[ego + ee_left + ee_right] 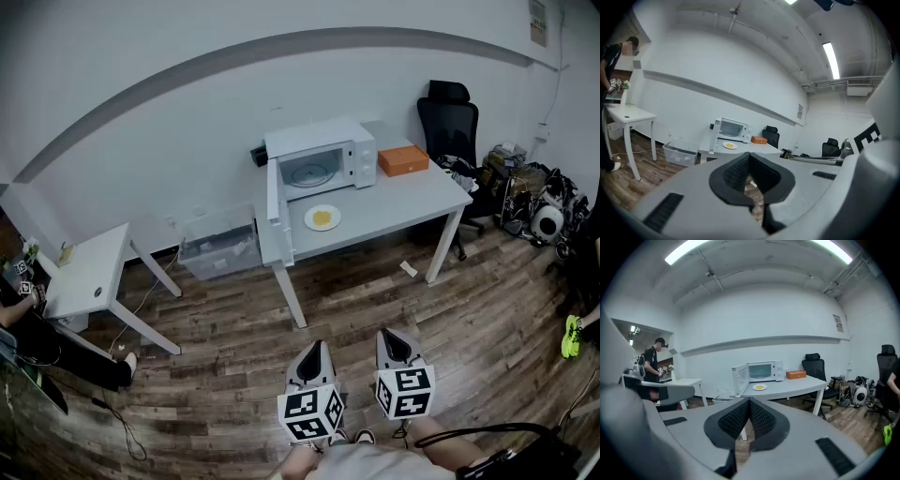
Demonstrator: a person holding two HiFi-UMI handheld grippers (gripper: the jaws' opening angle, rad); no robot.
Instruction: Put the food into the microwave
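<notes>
A white microwave [321, 161] stands on the grey table [403, 208] with its door [275, 195] swung open to the left. In front of it lies a white plate with yellow food [322, 217]. My left gripper [313, 350] and right gripper [388, 337] hang side by side over the wooden floor, well short of the table, both shut and empty. The left gripper view shows its gripper [749, 157] aimed toward the microwave [731, 129] and plate [729, 146]. The right gripper view shows its gripper [749, 402] below the microwave [762, 371] and plate [759, 387].
An orange box [403, 159] sits right of the microwave. A black office chair [450, 122] and bags [530, 197] stand at the right. A clear plastic bin [220, 246] lies under the wall; a small white table [89, 274] and a person [19, 309] are at the left.
</notes>
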